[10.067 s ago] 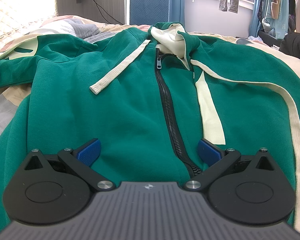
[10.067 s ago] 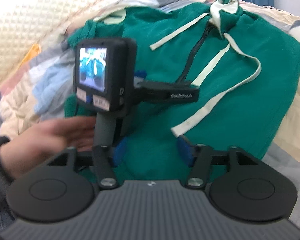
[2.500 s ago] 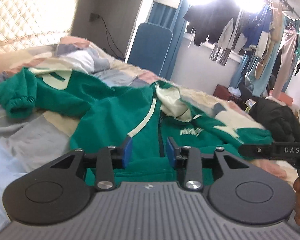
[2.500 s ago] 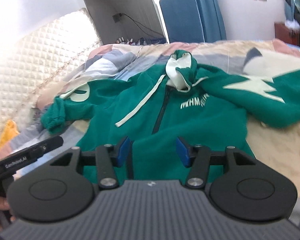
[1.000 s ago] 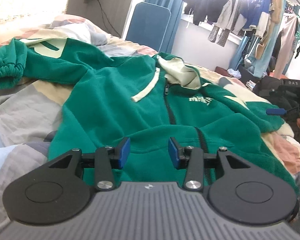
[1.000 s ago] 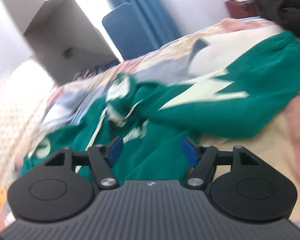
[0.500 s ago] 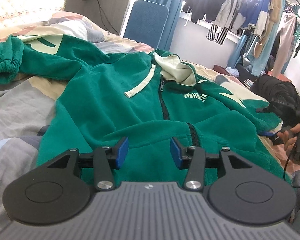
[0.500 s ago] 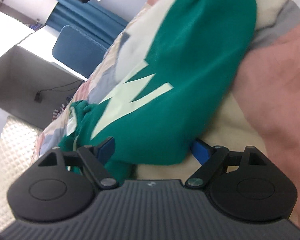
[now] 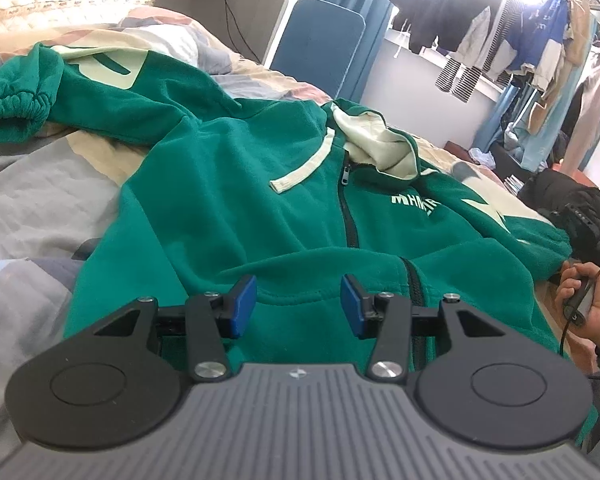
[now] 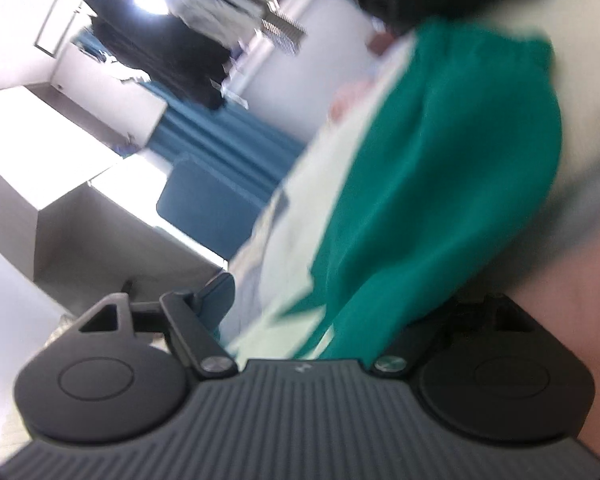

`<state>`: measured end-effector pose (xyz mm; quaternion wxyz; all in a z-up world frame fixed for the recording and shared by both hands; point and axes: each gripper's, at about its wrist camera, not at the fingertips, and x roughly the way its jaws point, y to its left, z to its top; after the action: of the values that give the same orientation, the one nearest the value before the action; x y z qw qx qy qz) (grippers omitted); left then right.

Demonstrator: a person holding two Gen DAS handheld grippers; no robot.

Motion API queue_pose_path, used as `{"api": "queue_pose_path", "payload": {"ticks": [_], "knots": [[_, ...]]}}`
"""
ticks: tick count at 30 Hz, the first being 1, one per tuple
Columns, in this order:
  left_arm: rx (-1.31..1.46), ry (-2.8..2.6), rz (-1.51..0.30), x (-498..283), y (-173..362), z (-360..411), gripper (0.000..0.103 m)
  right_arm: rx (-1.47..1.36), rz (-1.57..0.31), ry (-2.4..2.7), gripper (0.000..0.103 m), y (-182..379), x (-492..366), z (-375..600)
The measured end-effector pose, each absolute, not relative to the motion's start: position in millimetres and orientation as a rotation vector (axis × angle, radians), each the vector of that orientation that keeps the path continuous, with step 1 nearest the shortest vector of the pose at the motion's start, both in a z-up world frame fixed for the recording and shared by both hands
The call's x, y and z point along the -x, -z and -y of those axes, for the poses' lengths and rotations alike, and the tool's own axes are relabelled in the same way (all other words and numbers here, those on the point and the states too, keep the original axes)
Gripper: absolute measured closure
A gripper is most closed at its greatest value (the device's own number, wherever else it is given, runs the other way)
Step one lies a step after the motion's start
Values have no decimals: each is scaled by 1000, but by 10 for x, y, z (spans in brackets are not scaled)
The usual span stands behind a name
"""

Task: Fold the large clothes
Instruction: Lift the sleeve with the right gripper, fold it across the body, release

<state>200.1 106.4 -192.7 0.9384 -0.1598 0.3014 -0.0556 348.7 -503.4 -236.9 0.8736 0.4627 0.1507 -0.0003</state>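
A green zip hoodie with cream hood lining and drawstrings lies front-up on the bed, its hem folded up into a ridge. My left gripper is open and empty just in front of that folded hem. One sleeve lies spread at the far left. My right gripper is tilted, jaws wide apart around the other green sleeve; that view is blurred and its right finger is hidden. The right gripper also shows at the hoodie's right sleeve in the left wrist view.
The patchwork bedcover lies under the hoodie. A blue chair back stands beyond the bed. Hanging clothes fill the back right. A black garment lies at the bed's right side.
My right gripper has tilted and pushed in close around the right sleeve. My left gripper has held near the folded hem, its jaws slightly wider.
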Motion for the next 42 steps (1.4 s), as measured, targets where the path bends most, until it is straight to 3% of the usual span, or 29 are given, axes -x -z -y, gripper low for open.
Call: {"api": "queue_pose_path", "payload": {"ticks": [3,5,6,8,10,25,36,42], "knots": [[336,107,-608,-2021,1946,-1079,51,-921,-297,50,39,2314,-3651,5175],[341,103,-610,-2057,1959,-1084,51,-873,-359,99,59,2296,-3801,5261],[343,102,-612,-2073,1965,-1082,51,-863,-382,101,65,2284,-3839,5299],[340,98,-618,-2096,1977,-1073,51,-803,-422,115,87,2209,-3962,5357],[327,93,-621,-2105,1991,-1066,51,-701,-400,117,92,2061,-4014,5342],[330,72,-611,-2141,1967,-1112,51,-400,-192,278,95,721,-4224,5763],[361,50,-567,-2030,1785,-1387,51,-46,-70,-6,94,-285,-4011,3961],[381,41,-508,-1880,1641,-1610,51,129,-59,-221,94,-315,-3538,2640]]}}
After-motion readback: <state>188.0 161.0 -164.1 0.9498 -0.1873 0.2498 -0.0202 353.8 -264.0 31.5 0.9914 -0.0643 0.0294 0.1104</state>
